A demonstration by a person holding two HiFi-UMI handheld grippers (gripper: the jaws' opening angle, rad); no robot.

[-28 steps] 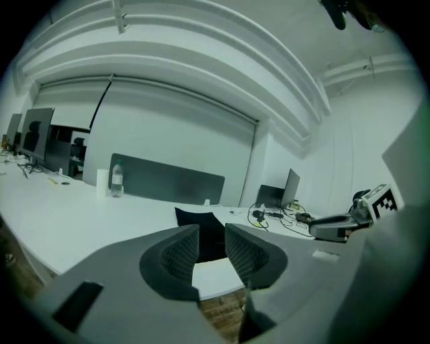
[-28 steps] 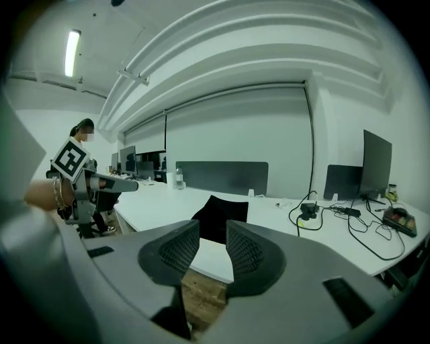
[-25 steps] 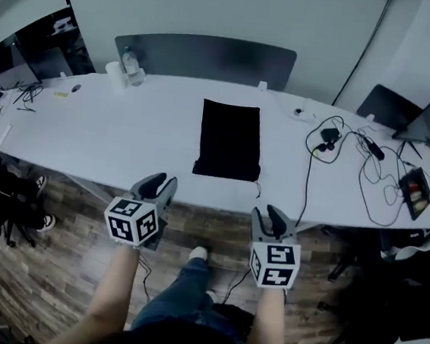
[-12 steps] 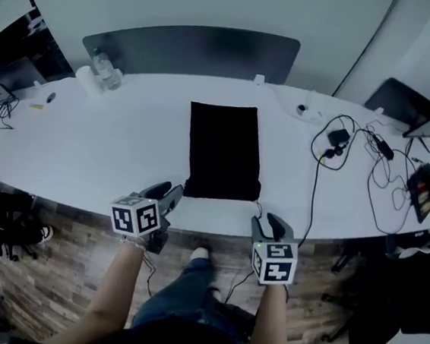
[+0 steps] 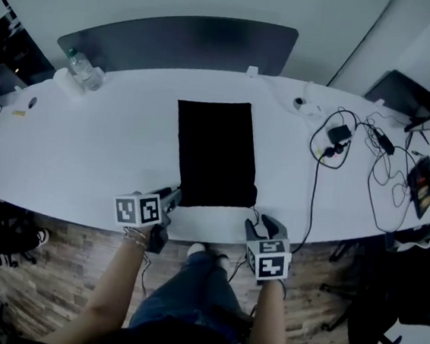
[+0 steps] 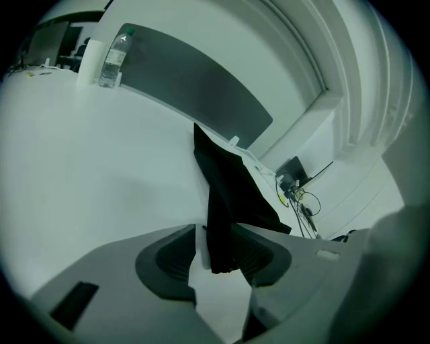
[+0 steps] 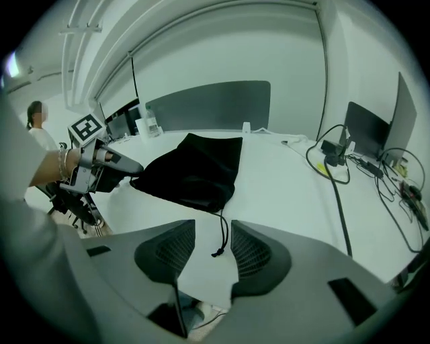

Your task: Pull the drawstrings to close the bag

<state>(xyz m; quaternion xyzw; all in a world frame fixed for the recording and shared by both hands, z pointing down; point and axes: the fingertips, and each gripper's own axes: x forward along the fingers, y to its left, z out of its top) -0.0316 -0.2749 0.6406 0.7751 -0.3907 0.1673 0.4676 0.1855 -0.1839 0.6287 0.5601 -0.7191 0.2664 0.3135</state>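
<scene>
The black drawstring bag [image 5: 214,154] lies flat on the white table [image 5: 87,154], its mouth end at the near edge. The left gripper [image 6: 213,254] is at the bag's near-left corner. Its jaws are opening, with the fabric corner between them. The right gripper [image 7: 213,250] is at the near-right corner. Its jaws are opening, with the knotted drawstring [image 7: 222,232] between them, clear of both pads. Cables [image 5: 333,142] lie far right, and a water bottle [image 5: 77,65] stands far left.
</scene>
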